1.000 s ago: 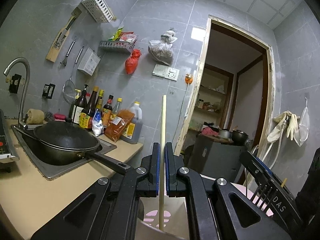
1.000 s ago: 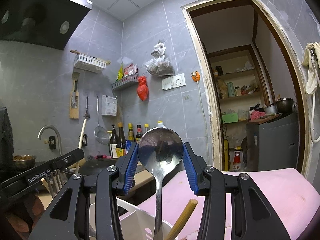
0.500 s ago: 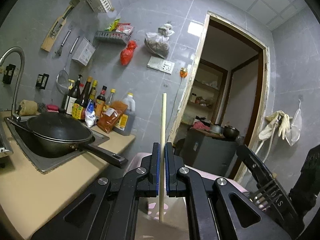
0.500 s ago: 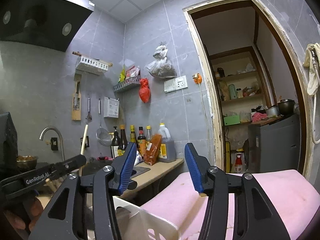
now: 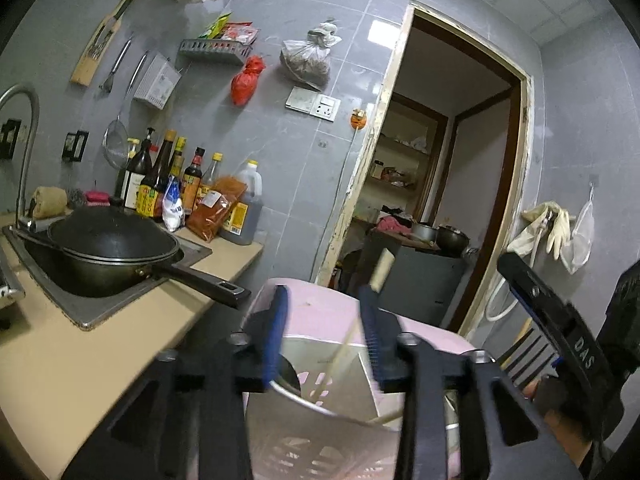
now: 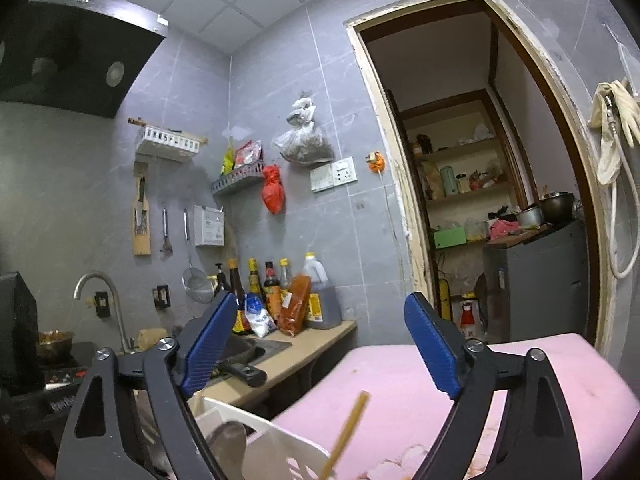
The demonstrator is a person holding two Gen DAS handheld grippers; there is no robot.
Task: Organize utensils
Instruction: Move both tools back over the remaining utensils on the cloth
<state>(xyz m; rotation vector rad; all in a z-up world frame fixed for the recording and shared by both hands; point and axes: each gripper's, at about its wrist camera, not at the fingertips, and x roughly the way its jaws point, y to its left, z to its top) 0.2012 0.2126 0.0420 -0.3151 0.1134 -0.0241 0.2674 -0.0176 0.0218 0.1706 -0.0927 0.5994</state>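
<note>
My left gripper (image 5: 322,312) hangs over a white slotted utensil holder (image 5: 304,364), its jaws opening. A wooden chopstick (image 5: 383,270) stands loose between them, tipped to the right, its lower end in the holder; neither pad presses on it. My right gripper (image 6: 320,320) is wide open and still opening, with nothing between its blue pads (image 6: 208,344). Below it, the holder (image 6: 280,452) shows a metal spoon bowl (image 6: 228,440) and the blurred chopstick (image 6: 348,432). The right gripper's finger (image 5: 552,320) shows at the left view's right edge.
The holder sits on a pink cushioned surface (image 6: 520,384). To the left is a beige counter (image 5: 80,360) with a black wok (image 5: 108,248) over the sink and a row of sauce bottles (image 5: 180,196). An open doorway (image 6: 480,200) lies ahead.
The left jaws came apart and released the upright chopstick, which dropped lower and tipped right. The right jaws let go of the spoon and spread wide; the spoon sank into the holder.
</note>
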